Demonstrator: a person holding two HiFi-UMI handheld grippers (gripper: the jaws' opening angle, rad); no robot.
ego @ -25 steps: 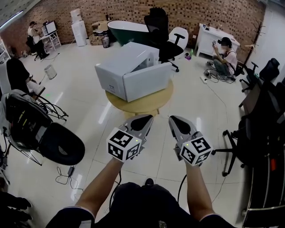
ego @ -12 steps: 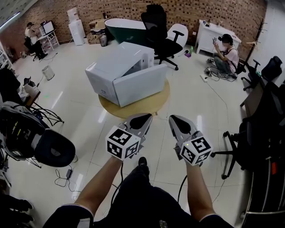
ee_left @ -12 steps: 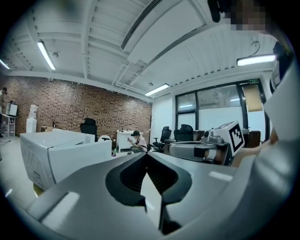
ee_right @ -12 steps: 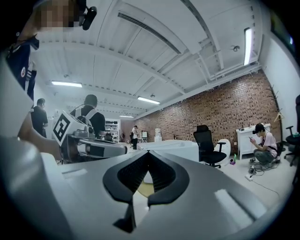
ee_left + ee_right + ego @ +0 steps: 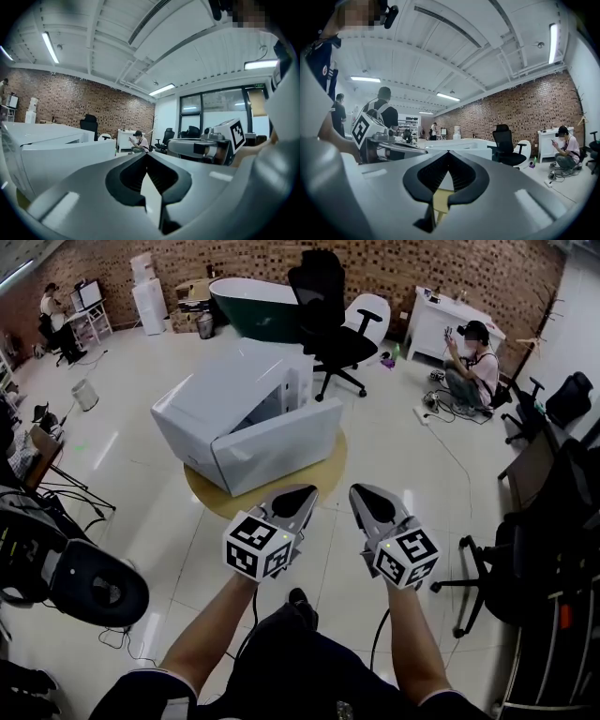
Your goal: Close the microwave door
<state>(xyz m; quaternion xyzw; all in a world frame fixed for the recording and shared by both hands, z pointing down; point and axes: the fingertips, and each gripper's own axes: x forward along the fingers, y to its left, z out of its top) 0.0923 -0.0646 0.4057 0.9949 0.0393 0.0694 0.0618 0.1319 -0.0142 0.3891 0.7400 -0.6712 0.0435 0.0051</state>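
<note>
Tongs first: my left gripper point(image 5: 302, 495) and my right gripper point(image 5: 362, 493) are both clenched, each pair of jaws meeting at the tips with only a small diamond-shaped gap behind them and no object between. I hold them side by side over the pale tiled floor point(image 5: 412, 474), tips pointing forward, apart from everything. Ahead of them the white microwave point(image 5: 234, 395) sits on a round wooden table point(image 5: 330, 470), turned at an angle to me. Its door point(image 5: 281, 442) stands open, swung out toward my side so its flat panel faces the grippers. Behind the table stands a black office chair point(image 5: 323, 306), and a person point(image 5: 466, 357) sits low near the brick wall.
</note>
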